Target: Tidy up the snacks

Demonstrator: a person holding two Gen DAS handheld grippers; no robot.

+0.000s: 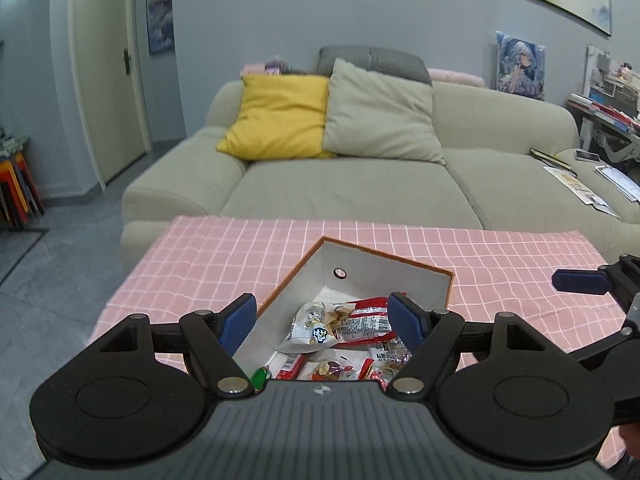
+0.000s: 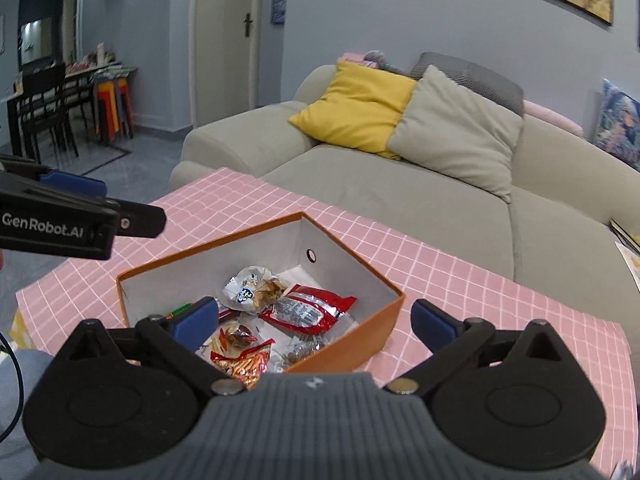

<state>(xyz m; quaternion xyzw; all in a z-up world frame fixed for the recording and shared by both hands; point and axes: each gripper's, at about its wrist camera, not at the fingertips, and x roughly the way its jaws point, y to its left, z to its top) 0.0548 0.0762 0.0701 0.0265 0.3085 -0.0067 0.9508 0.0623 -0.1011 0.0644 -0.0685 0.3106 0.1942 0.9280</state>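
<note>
Orange box (image 2: 362,330) with white inner walls sat on the pink checked tablecloth (image 2: 480,288), one corner toward the sofa (image 2: 400,184), a round finger hole (image 2: 311,255) in the far wall. Contents, right wrist view: a white-and-clear snack bag (image 2: 250,286) near the centre; a red packet (image 2: 310,308) touching it at 4 o'clock; a red-and-gold packet (image 2: 244,362) at 6 o'clock; a small dark-fruit packet (image 2: 236,334) between those; a green-ended item (image 2: 182,310) at 9 o'clock, partly hidden behind a blue pad. All snacks lay inside the box; none seen loose on the cloth. Right gripper (image 2: 316,320) was spread wide above the box's near corner, nothing between its pads. Left gripper (image 1: 322,320) was likewise spread over the box interior, pinching nothing. Left wrist view showed the same white bag (image 1: 316,326) and red packet (image 1: 366,318) between its pads, plus a desk stacked with papers (image 1: 608,112) at 3 o'clock and the right gripper's blue fingertip (image 1: 580,280) entering from the right edge. Only the right wrist view showed the dining table with dark chairs (image 2: 44,108) at 10 o'clock, and the left gripper's side with its printed label.
</note>
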